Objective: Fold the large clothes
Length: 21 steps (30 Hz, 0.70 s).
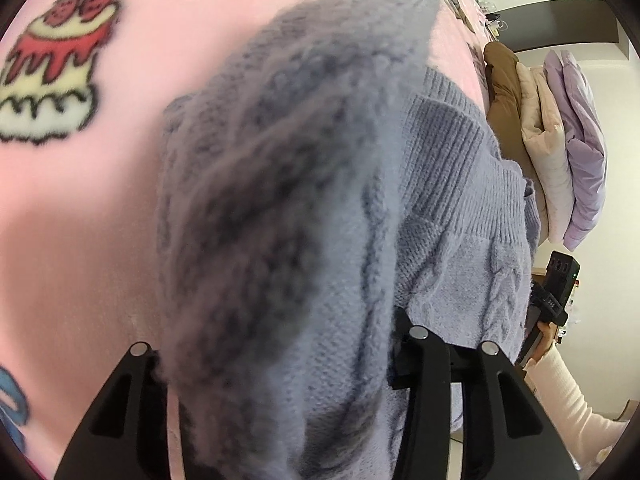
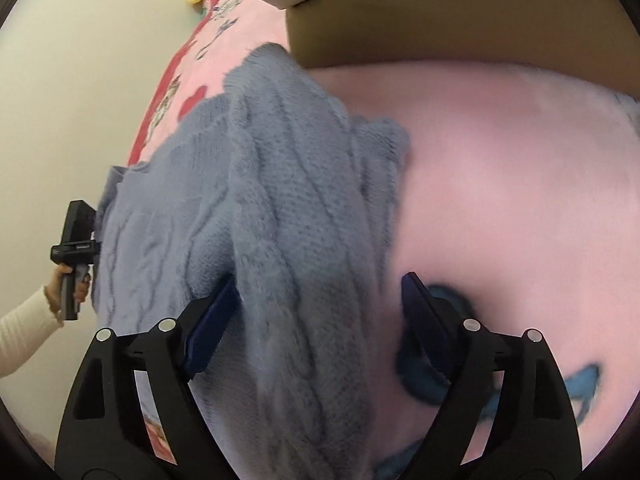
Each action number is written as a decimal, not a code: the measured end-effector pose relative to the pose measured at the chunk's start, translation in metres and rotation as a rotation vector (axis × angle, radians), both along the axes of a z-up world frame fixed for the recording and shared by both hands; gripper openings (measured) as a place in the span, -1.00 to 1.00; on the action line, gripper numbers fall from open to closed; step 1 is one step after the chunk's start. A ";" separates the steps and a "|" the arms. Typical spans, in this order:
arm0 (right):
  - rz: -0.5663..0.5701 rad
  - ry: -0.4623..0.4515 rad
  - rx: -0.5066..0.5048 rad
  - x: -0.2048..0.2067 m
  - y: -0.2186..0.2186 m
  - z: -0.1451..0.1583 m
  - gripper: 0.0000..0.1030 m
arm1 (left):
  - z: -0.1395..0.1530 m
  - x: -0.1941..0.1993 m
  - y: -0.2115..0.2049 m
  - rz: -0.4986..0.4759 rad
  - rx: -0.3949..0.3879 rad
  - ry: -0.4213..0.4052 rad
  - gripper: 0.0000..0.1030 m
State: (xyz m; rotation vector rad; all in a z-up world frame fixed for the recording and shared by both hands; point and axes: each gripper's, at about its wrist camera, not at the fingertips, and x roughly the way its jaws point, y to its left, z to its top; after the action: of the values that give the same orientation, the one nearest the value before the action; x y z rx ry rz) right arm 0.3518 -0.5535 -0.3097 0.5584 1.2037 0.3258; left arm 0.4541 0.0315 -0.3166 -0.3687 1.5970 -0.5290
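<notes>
The lavender cable-knit sweater (image 2: 280, 208) lies bunched on the pink cartoon-print blanket (image 2: 520, 184), each gripper astride a raised fold. The right gripper (image 2: 320, 304) has its jaws spread wide, the fold lying between them toward the 9 o'clock pad. The left gripper (image 1: 272, 344) also straddles knit; whether it clamps cannot be told, since fabric hides the pads. For a clean fold, both grippers should take matching edges before lifting together. Both grippers point forward and low over the blanket. Folded bedding (image 1: 560, 152) is stacked at 2 o'clock in the left view.
</notes>
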 end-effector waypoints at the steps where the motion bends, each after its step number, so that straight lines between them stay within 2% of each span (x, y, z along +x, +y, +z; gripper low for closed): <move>1: 0.019 0.005 0.024 0.002 0.002 -0.001 0.56 | 0.001 -0.001 -0.002 -0.001 0.000 -0.003 -0.04; 4: 0.014 0.043 0.102 0.013 -0.001 -0.008 0.76 | 0.003 -0.001 -0.011 -0.001 -0.005 -0.008 0.03; 6: 0.013 0.078 0.131 0.018 -0.001 -0.013 0.86 | 0.003 -0.001 -0.016 -0.004 -0.006 -0.006 0.15; 10: 0.051 0.120 0.080 0.021 0.005 -0.015 0.86 | -0.003 0.003 -0.031 -0.010 -0.021 0.009 0.37; 16: 0.027 0.127 0.053 0.013 0.013 -0.011 0.86 | -0.007 0.009 -0.049 -0.020 -0.022 0.005 0.63; 18: 0.026 0.126 0.020 0.014 0.023 -0.008 0.84 | -0.008 0.008 -0.059 -0.029 -0.002 -0.007 0.63; 21: 0.052 0.122 -0.067 0.014 0.042 0.001 0.53 | -0.007 0.009 -0.067 -0.045 0.027 -0.022 0.60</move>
State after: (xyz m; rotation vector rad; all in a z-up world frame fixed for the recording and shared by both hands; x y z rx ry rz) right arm 0.3655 -0.5115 -0.3088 0.4952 1.3433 0.2976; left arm 0.4631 -0.0354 -0.3239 -0.3060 1.5930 -0.5435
